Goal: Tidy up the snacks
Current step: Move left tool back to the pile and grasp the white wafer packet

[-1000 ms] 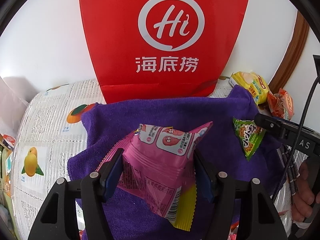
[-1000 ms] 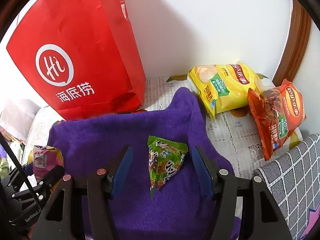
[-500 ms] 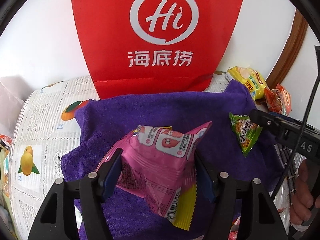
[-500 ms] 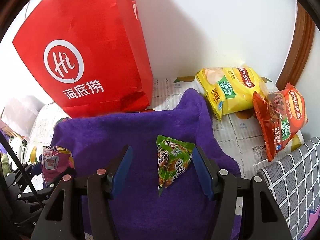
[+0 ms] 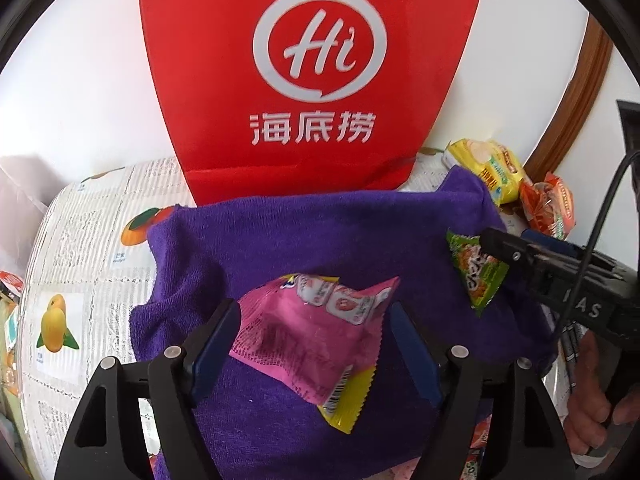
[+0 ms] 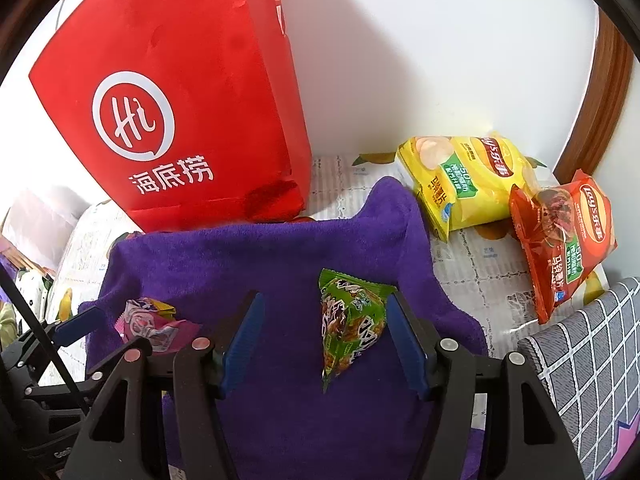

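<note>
Low in the left wrist view, the left gripper (image 5: pixel 312 344) is opening around the pink snack packet (image 5: pixel 316 336), which lies on the purple towel (image 5: pixel 320 232) between its pads; both look just clear of it. Best to let it settle flat before lifting away. In the right wrist view, centre-low, the right gripper (image 6: pixel 324 340) stands spread with the green triangular packet (image 6: pixel 348 324) touching only its right-hand pad. Centre it before closing. Beyond stands the red paper bag (image 5: pixel 316 80), at upper centre.
</note>
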Demonstrator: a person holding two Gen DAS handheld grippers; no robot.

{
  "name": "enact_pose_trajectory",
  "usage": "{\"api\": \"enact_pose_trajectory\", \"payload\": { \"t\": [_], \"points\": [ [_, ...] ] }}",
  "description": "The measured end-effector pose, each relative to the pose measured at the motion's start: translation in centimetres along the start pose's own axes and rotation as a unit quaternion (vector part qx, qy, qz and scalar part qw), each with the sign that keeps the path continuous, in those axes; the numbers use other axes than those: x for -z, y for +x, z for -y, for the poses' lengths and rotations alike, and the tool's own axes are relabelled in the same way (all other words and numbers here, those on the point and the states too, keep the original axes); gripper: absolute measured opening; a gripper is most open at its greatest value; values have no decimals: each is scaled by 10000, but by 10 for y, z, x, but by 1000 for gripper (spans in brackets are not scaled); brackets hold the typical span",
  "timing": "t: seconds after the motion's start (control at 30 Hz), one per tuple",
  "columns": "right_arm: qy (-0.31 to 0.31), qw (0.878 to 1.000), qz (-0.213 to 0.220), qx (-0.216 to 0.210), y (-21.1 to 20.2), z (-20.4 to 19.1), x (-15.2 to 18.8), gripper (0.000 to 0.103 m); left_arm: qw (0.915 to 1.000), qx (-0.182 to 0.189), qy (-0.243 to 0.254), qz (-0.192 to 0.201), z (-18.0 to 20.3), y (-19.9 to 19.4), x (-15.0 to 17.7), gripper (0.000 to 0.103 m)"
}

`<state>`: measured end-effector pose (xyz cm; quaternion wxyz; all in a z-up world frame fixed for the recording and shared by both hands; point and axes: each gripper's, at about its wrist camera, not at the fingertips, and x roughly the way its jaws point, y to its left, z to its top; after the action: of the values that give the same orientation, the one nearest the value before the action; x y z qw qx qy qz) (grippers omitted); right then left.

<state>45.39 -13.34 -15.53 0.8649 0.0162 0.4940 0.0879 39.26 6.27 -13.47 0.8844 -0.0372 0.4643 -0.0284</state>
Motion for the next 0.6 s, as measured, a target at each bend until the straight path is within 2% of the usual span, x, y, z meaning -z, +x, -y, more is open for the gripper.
{"api": "enact_pose_trajectory", "payload": {
  "t": [0.2, 0.3, 0.4, 0.6],
  "points": [
    [136, 9998, 127, 30, -16, 4, 9, 63, 9999, 112, 2, 73, -2, -10, -1, 77],
    [182, 9998, 99, 46, -27, 5, 21, 63, 9997, -48, 171, 172, 1, -20, -2, 77],
    [83, 9998, 85, 158, -45, 2, 34, 63, 9990, -105, 288, 312, 5, -34, 0, 77],
    [-285, 9975, 351, 551, -95, -1, 66, 63, 9986, -87, 280, 444, 10, -65, 13, 77]
  ]
}}
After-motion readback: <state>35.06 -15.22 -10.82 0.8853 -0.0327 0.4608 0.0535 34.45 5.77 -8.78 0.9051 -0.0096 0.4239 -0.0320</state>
